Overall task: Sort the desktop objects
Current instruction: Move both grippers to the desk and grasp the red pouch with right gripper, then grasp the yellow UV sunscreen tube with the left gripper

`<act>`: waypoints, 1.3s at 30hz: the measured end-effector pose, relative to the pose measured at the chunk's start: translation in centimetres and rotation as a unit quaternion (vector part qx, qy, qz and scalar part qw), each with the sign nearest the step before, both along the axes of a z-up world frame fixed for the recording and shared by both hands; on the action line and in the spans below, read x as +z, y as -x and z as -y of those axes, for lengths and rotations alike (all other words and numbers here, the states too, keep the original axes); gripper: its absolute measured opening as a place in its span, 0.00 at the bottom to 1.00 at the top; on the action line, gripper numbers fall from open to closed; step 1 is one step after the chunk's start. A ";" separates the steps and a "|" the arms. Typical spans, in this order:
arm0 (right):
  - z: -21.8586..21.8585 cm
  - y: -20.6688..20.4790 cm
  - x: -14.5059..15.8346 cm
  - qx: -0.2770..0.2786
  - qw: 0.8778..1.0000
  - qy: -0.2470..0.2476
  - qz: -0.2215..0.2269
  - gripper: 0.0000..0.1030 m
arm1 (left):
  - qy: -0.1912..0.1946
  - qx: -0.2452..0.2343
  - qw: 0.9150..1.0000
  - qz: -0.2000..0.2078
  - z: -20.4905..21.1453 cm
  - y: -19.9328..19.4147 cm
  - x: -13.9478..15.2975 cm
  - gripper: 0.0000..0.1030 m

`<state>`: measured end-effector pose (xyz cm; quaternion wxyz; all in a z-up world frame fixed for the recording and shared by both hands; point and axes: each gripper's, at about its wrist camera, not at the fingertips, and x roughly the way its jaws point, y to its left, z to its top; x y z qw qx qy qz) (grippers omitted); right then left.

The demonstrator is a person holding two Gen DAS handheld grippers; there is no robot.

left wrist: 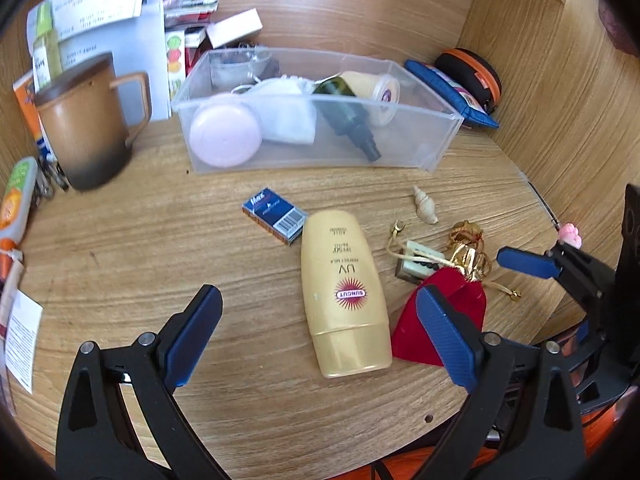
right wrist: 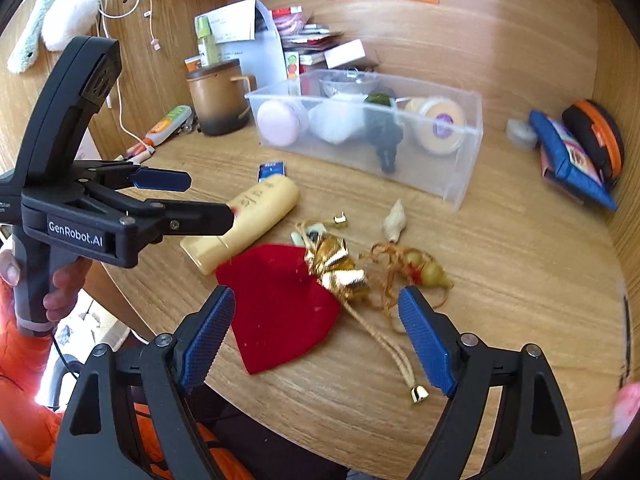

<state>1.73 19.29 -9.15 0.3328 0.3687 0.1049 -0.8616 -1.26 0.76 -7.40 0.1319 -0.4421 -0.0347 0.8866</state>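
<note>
A yellow sunscreen bottle (left wrist: pixel 344 292) lies on the wooden desk between the wide-open fingers of my left gripper (left wrist: pixel 316 328), nearer the right finger. A red pouch with a gold top (right wrist: pixel 280 304) lies between the open fingers of my right gripper (right wrist: pixel 316 332); it also shows in the left wrist view (left wrist: pixel 440 312). Around them lie a small blue box (left wrist: pixel 274 215), a seashell (left wrist: pixel 424 205), a small stamp-like block (left wrist: pixel 416 262) and a gourd charm on cord (right wrist: pixel 420 270). A clear plastic bin (left wrist: pixel 436 148) behind holds a pink case, white pouch, dark spray bottle and jar. The left gripper (right wrist: pixel 208 200) also shows in the right wrist view.
A brown mug (left wrist: pixel 86 120) stands at the left with papers and boxes behind it. A blue pouch (right wrist: pixel 568 160) and a black-orange case (right wrist: pixel 596 136) lie at the right against the wooden wall. Pens and a tube (right wrist: pixel 168 124) lie at the far left.
</note>
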 end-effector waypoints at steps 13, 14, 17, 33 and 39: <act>2.0 1.0 -1.7 0.022 1.000 -0.009 0.011 0.38 | -0.013 0.008 1.000 0.026 -0.4 1.4 -1.6 0.96; 2.0 1.0 -1.7 0.020 1.000 -0.011 0.006 0.32 | -0.014 0.008 1.000 0.027 -0.4 1.6 -1.7 0.96; 1.9 1.1 -1.7 0.021 1.000 -0.010 0.001 0.19 | -0.012 0.010 1.000 0.027 -0.7 2.0 -1.8 0.96; -2.7 1.4 3.2 -0.024 0.998 0.017 -0.062 0.14 | 0.047 0.006 0.999 -0.001 -2.9 2.6 -2.3 0.85; -4.2 2.0 5.0 -0.043 0.996 0.033 -0.077 0.14 | 0.085 0.002 0.996 -0.018 -3.8 2.5 -2.5 0.64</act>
